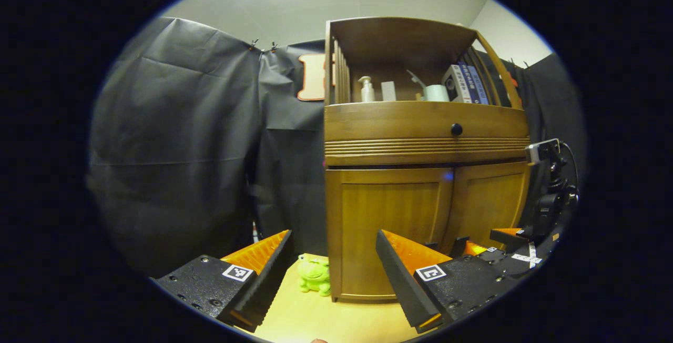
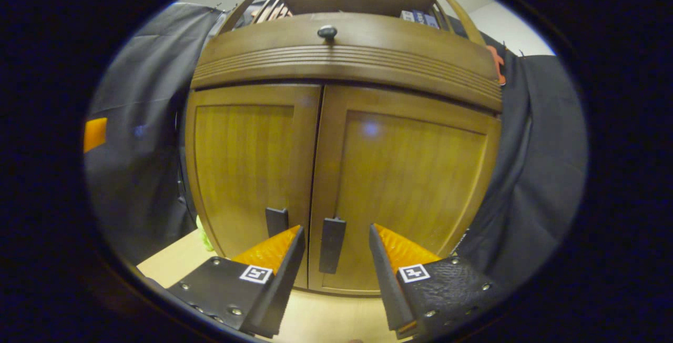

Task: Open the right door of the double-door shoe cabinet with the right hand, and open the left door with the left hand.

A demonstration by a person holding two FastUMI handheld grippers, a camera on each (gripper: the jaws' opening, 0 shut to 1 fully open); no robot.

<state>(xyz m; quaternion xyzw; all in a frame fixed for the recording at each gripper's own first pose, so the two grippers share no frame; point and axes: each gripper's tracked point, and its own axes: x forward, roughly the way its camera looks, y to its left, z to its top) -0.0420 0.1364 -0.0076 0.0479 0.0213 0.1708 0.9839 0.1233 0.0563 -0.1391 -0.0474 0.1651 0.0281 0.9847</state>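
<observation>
The wooden shoe cabinet (image 2: 342,59) has both lower doors closed. In the right gripper view the right door (image 2: 415,185) is close in front, and its dark vertical handle (image 2: 332,245) stands between the fingers of my open right gripper (image 2: 336,230), with a gap on each side. The left door (image 2: 244,164) has its own handle (image 2: 276,221) just beyond the left finger. In the left gripper view my left gripper (image 1: 334,238) hangs open some way back from the left door (image 1: 389,227), at the cabinet's left corner. The right gripper (image 1: 489,240) shows low at the right door (image 1: 491,198).
A drawer with a black knob (image 1: 456,129) runs above the doors, under an open shelf holding bottles and boxes (image 1: 462,84). A green frog toy (image 1: 314,274) sits on the pale floor board (image 1: 326,322) by the cabinet's left corner. Black cloth walls (image 1: 179,148) surround the cabinet.
</observation>
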